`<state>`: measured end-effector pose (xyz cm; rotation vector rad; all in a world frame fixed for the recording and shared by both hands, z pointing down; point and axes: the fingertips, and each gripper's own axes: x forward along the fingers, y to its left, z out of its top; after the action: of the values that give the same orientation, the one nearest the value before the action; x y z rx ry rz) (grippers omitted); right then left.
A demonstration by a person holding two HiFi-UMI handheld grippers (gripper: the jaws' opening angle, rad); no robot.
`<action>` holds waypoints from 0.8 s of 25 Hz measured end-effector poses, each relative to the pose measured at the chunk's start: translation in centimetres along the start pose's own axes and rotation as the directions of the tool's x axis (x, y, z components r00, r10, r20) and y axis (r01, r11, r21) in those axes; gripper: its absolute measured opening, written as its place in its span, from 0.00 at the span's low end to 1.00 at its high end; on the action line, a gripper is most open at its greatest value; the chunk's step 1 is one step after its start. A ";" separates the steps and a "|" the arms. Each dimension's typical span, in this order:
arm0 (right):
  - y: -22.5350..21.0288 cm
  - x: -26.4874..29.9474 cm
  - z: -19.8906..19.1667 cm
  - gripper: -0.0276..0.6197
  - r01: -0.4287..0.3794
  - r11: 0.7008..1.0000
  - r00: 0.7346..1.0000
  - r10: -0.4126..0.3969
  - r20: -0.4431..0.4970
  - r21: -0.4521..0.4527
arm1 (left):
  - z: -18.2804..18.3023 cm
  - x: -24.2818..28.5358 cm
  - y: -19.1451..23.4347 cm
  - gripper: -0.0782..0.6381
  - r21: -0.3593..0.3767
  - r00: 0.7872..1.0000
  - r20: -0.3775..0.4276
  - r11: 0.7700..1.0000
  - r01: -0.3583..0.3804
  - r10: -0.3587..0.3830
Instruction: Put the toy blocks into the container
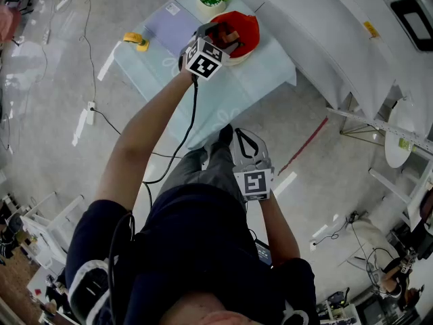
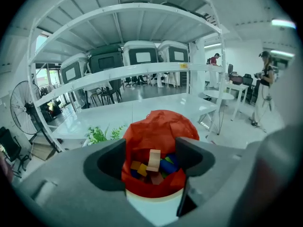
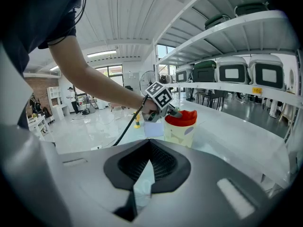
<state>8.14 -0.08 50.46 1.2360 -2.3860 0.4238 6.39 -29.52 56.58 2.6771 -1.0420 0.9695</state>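
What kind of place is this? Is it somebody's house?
Probably not a house. It looks more like a big office or workshop hall: long white shelves, a row of booths, office chairs and cables across the shiny floor.

No word or number is legible anywhere. The marker cube (image 1: 204, 59) on the left tool (image 2: 151, 157) shows a black-and-white square code pattern, not letters. The second marker cube (image 1: 255, 183), on the right tool (image 3: 149, 143), shows another such pattern. A small yellow tag (image 2: 183, 65) on the front edge of the white shelf (image 2: 118, 74) is too small to read. So is a white label (image 1: 173, 8) lying on the bench (image 1: 257, 80).
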 end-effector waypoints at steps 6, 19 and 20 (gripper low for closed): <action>-0.1 0.0 0.6 0.04 0.012 1.000 1.000 -0.012 -0.003 -0.016 | 1.0 -1.7 0.1 0.57 -0.011 0.998 0.053 1.000 -0.020 0.020; 0.3 -0.4 2.6 0.04 -0.010 0.999 0.998 0.013 0.069 -0.053 | 3.6 -9.3 0.2 0.51 -0.061 0.971 0.218 0.994 -0.091 0.103; 0.3 -0.5 2.7 0.04 -0.009 0.999 0.997 0.013 0.076 -0.054 | 3.8 -9.9 0.2 0.50 -0.061 0.968 0.230 0.994 -0.094 0.106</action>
<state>7.49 -0.78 47.83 1.2365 -2.4522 0.3192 2.70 -25.18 47.62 2.7700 -1.2379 0.6443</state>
